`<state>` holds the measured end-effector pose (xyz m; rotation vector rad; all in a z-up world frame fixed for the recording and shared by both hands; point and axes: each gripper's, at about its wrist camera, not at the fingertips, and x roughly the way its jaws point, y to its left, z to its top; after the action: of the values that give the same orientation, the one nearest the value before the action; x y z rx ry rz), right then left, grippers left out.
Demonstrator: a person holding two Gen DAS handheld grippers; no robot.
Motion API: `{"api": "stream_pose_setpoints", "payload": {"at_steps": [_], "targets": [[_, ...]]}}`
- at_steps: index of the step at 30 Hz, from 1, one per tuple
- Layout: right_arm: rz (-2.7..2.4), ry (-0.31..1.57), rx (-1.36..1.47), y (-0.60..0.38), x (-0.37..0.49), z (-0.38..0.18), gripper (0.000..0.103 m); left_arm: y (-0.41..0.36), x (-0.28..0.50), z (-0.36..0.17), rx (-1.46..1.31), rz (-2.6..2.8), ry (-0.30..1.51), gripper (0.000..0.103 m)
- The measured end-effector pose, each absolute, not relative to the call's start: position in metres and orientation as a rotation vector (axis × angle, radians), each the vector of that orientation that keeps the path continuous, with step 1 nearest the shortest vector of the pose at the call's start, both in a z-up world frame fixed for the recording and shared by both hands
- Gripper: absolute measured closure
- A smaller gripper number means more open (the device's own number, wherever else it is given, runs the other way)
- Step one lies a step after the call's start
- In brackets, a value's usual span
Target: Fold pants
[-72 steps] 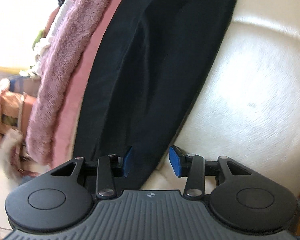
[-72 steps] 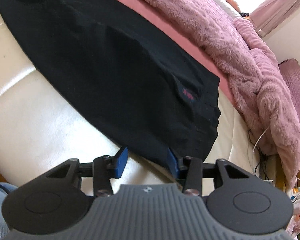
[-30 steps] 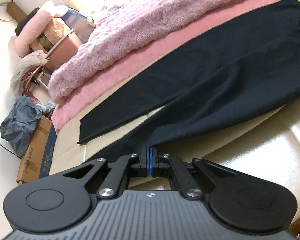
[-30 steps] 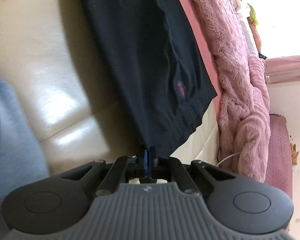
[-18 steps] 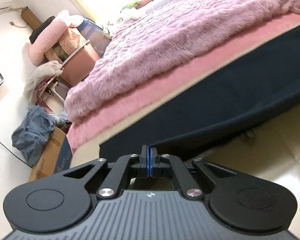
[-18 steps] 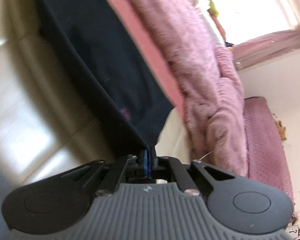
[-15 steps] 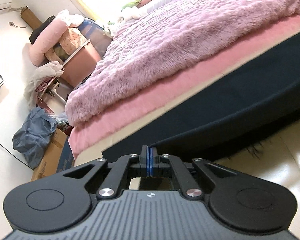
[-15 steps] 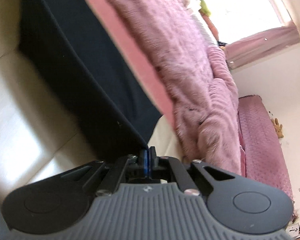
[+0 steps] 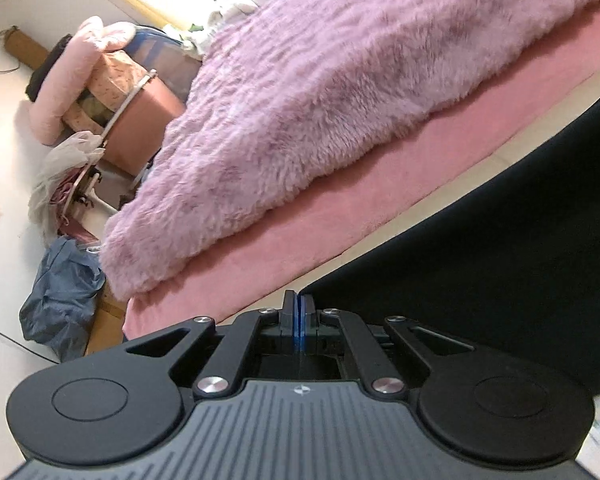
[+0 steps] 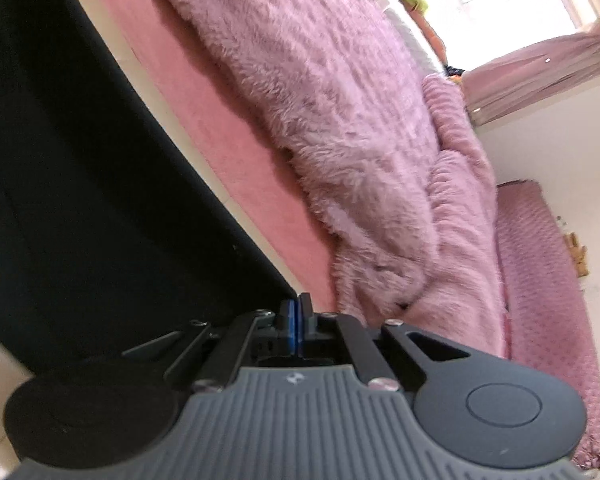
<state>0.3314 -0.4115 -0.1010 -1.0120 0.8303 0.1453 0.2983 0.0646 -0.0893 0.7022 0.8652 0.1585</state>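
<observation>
- Both grippers were apart over the near edge of the pants a couple of seconds ago; now both are clamped on it, and the views have swung toward the pink side of the bed.
- Left gripper (image 9: pixel 299 312): fingers together, pinching a corner of the black pants (image 9: pixel 500 260) (leg end, judging by the earlier frames). Cloth runs off to the right of the fingers, lifted and taut.
- Right gripper (image 10: pixel 296 322): fingers together on the other end's corner, pants (image 10: pixel 80 200) spreading left of the fingers.
- The near half now hides the cream bed surface that earlier showed in front, so I read this as the lengthwise fold mid-carry, near edge heading to the far edge.
- Far edge of the pants lies along the cream strip (image 9: pixel 440 204) beside the pink sheet (image 9: pixel 340 200); fluffy blanket (image 9: pixel 340 80) sits beyond (not touching the pants).
</observation>
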Motion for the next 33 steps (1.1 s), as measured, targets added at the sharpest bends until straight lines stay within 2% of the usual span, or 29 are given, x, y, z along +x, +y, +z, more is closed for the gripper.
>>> {"api": "stream_pose_setpoints", "payload": {"at_steps": [7, 13, 18, 22, 26, 33], "targets": [[0.17, 0.907, -0.967, -0.413, 0.376, -0.152, 0.103, 0.064, 0.33, -0.13, 0.742, 0.154, 0.913, 0.103], [0.181, 0.927, -0.942, -0.414, 0.394, -0.172, 0.103, 0.063, 0.343, -0.149, 0.746, 0.16, 0.914, 0.103], [0.179, 0.915, -0.951, -0.414, 0.392, -0.177, 0.103, 0.063, 0.341, -0.15, 0.736, 0.17, 0.895, 0.103], [0.165, 0.859, -0.956, -0.413, 0.377, -0.156, 0.103, 0.063, 0.326, -0.128, 0.723, 0.182, 0.83, 0.103], [0.171, 0.816, -0.927, -0.417, 0.374, -0.142, 0.103, 0.063, 0.338, -0.13, 0.736, 0.173, 0.86, 0.103], [0.155, 0.861, -0.899, -0.413, 0.396, -0.177, 0.103, 0.063, 0.35, -0.16, 0.753, 0.176, 0.912, 0.101]]}}
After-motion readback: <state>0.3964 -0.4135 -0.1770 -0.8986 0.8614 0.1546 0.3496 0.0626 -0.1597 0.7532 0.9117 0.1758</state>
